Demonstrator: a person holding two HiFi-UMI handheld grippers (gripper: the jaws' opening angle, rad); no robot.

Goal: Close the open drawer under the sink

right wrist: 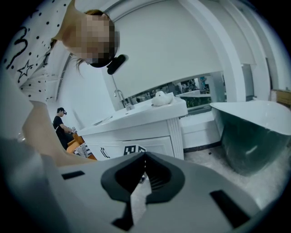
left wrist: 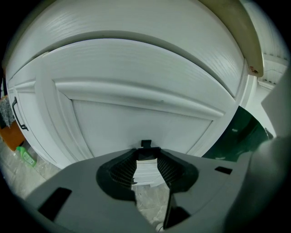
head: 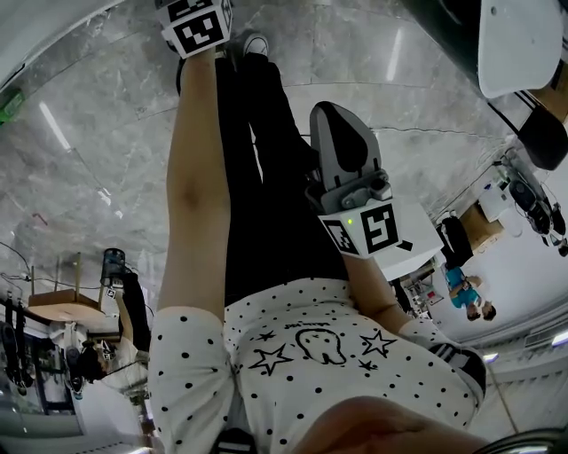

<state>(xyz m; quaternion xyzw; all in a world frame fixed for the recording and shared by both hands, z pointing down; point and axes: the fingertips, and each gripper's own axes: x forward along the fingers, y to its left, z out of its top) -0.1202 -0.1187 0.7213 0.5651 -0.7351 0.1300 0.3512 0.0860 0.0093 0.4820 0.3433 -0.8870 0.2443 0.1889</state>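
Observation:
In the left gripper view a white panelled front (left wrist: 136,113) of the sink cabinet fills the frame, very close. My left gripper (left wrist: 146,157) points straight at it, jaws a little apart, with a small black piece (left wrist: 145,144) just past the tips; I cannot tell whether they touch it. In the head view the left gripper's marker cube (head: 197,25) shows at the end of the outstretched arm. My right gripper (head: 348,155) hangs by the person's leg, shut and empty. Its own view shows the right gripper (right wrist: 144,160) aimed at a white sink cabinet (right wrist: 136,136) farther off.
Grey marble floor (head: 80,151) lies all round. A bathtub (right wrist: 254,132) stands right of the cabinet. A green bottle (left wrist: 25,155) and an orange object (left wrist: 10,134) sit low at the left. A black door handle (left wrist: 18,113) shows there too. A person (right wrist: 60,125) stands far off.

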